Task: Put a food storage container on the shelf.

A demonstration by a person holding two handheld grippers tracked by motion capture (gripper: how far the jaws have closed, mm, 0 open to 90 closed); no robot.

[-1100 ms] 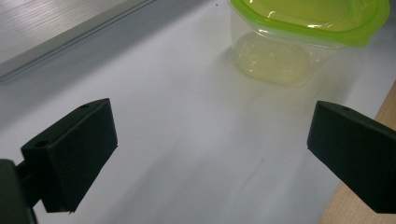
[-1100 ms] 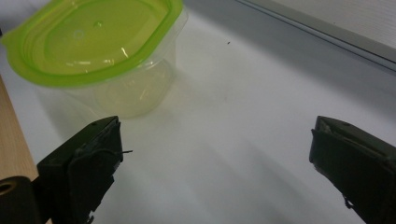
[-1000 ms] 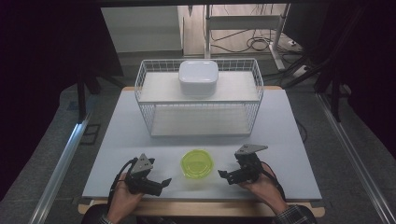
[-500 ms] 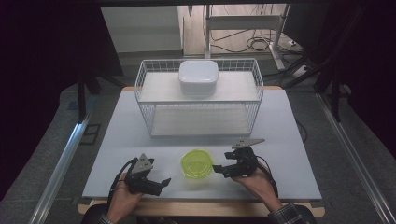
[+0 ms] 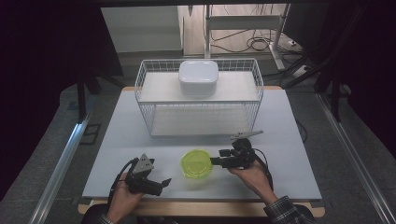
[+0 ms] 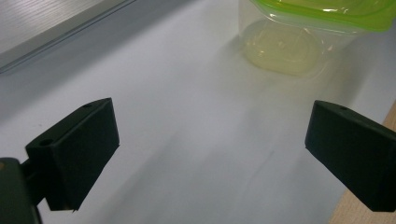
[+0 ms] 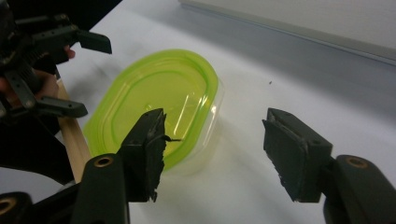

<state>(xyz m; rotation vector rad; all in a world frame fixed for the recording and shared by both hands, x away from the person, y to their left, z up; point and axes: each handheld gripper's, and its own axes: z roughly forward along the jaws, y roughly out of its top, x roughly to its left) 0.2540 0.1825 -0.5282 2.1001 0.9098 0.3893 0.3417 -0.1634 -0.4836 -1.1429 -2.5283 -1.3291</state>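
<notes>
A clear plastic container with a lime-green lid (image 5: 197, 163) stands on the white table near its front edge. My right gripper (image 5: 216, 161) is open just right of it, jaws pointing left at the lid's rim. In the right gripper view the lidded container (image 7: 159, 100) lies ahead to the left. One jaw of my right gripper (image 7: 212, 140) overlaps the lid's near edge; the other stands over bare table. My left gripper (image 5: 161, 183) rests open, left of the container and nearer the front edge. In the left gripper view my left gripper (image 6: 210, 135) holds nothing, with the container (image 6: 299, 42) ahead at upper right.
A white wire basket (image 5: 198, 100) stands mid-table behind the container, with a white lidded box (image 5: 198, 77) on its top shelf. The table's wooden front edge (image 7: 74, 135) runs close to the container. Bare tabletop (image 5: 116, 140) lies left and right of the basket.
My right gripper has moved left, closing in on the container until its jaws reach the lid's rim. The left gripper has stayed where it was.
</notes>
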